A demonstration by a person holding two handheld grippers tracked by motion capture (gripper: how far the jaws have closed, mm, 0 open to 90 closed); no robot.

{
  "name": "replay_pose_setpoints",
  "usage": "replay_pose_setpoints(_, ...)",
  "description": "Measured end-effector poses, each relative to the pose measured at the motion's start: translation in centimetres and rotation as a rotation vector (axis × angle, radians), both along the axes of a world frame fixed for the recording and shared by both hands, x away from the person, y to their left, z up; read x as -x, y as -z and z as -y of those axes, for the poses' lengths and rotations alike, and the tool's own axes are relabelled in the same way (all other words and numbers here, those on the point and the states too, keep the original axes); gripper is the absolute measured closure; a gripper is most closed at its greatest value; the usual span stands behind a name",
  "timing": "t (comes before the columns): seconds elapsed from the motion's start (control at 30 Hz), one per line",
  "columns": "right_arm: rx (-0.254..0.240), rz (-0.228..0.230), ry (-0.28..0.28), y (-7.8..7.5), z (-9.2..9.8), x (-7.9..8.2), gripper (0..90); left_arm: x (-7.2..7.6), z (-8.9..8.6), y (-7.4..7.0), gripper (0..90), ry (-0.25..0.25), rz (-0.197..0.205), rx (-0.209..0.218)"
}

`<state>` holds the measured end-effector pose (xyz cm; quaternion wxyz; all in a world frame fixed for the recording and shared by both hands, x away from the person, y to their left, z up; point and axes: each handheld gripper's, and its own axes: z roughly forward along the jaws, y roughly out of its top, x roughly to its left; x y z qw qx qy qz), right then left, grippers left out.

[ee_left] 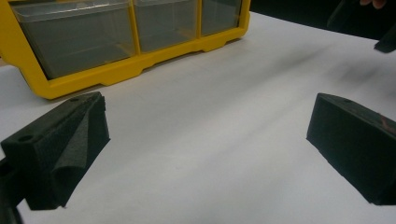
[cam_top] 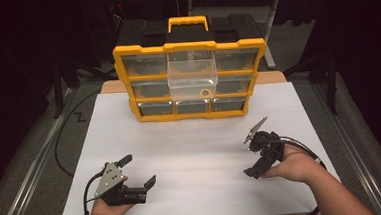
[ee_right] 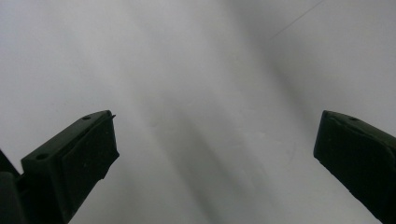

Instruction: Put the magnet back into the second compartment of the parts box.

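Observation:
A yellow and black organizer with several clear drawers stands at the back of the white table. Its middle upper drawer is pulled out, and a small yellow ring shows at its front right corner. My left gripper rests open near the front left, empty, aimed toward the organizer's bottom row. Its foam pads stand wide apart above bare table. My right gripper is open at the front right, pointing down at the white surface with nothing between its pads.
Dark floor and stand legs surround the table. A black cable curves over the floor off the table's left edge. A wide stretch of white table lies between the two grippers and the organizer. The other gripper's tip shows at the far right.

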<state>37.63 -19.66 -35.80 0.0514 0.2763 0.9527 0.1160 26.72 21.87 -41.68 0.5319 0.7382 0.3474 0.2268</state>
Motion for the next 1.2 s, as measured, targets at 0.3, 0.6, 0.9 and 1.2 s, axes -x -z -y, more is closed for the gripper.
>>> replay_pose_setpoints(0.3,0.001,-0.044,0.012,3.2,0.1,0.3,0.0,0.0,0.0,0.0,0.1,0.0,0.0,-0.001)
replay_pose_setpoints(0.6,-0.124,0.014,0.04,3.8,0.8,1.0,0.0,0.0,0.0,0.0,0.1,-0.008,0.001,0.001)
replay_pose_setpoints(0.9,-0.305,0.157,0.113,4.7,2.4,2.3,0.0,-0.1,0.0,0.1,0.1,-0.009,-0.004,-0.014)
replay_pose_setpoints(1.2,-0.519,0.278,0.189,5.0,3.9,3.5,0.0,-0.1,0.0,0.2,0.1,-0.02,-0.016,-0.015)
